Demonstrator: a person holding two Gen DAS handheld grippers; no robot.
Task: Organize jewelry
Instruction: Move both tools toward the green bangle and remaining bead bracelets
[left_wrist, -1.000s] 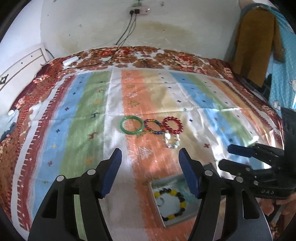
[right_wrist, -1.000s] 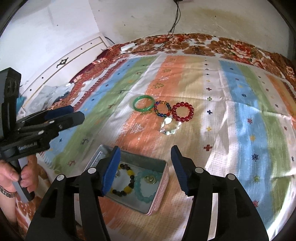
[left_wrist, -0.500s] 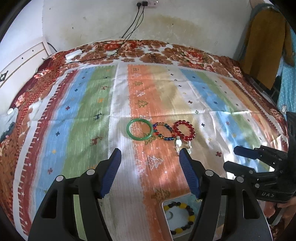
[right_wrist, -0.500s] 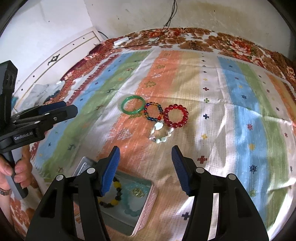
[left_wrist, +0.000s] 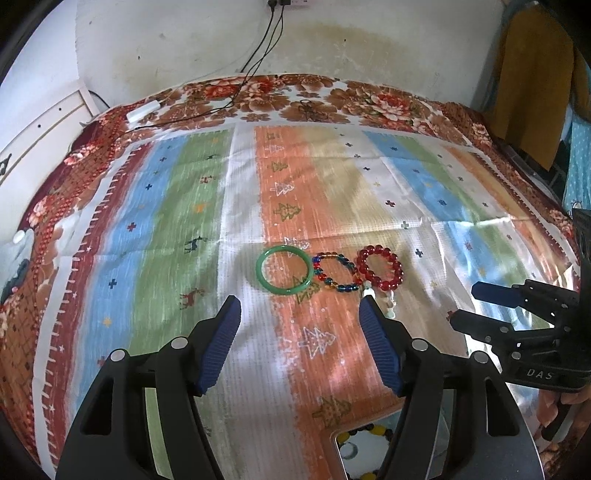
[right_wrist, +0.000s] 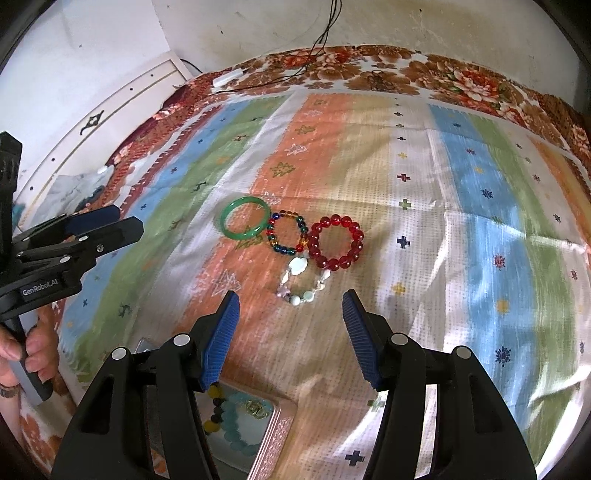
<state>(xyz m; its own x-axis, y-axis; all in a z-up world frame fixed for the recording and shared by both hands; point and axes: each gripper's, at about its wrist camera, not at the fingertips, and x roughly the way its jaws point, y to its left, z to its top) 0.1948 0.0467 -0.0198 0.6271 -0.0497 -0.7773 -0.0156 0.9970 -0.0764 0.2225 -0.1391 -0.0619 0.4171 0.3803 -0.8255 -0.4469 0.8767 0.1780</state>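
On the striped cloth lie a green bangle (right_wrist: 244, 218), a multicoloured bead bracelet (right_wrist: 287, 232), a red bead bracelet (right_wrist: 336, 242) and a pale shell bracelet (right_wrist: 301, 282) just below them. They also show in the left wrist view: green bangle (left_wrist: 283, 269), multicoloured bracelet (left_wrist: 337, 272), red bracelet (left_wrist: 379, 267). A metal tin (right_wrist: 258, 417) holding a yellow-and-black bracelet (right_wrist: 215, 406) and a teal bracelet sits under my right gripper (right_wrist: 291, 325), which is open and empty, short of the shell bracelet. My left gripper (left_wrist: 300, 332) is open and empty, below the bangle.
The cloth covers a bed with a floral border (left_wrist: 258, 92). A white power strip (left_wrist: 143, 110) and black cables lie at the far edge by the wall. A headboard (right_wrist: 110, 122) stands on the left. Clothes (left_wrist: 535, 74) hang at the right.
Both grippers have moved forward from over the tin toward the row of bracelets. The tin has slid toward the bottom of both views. Both stay open.
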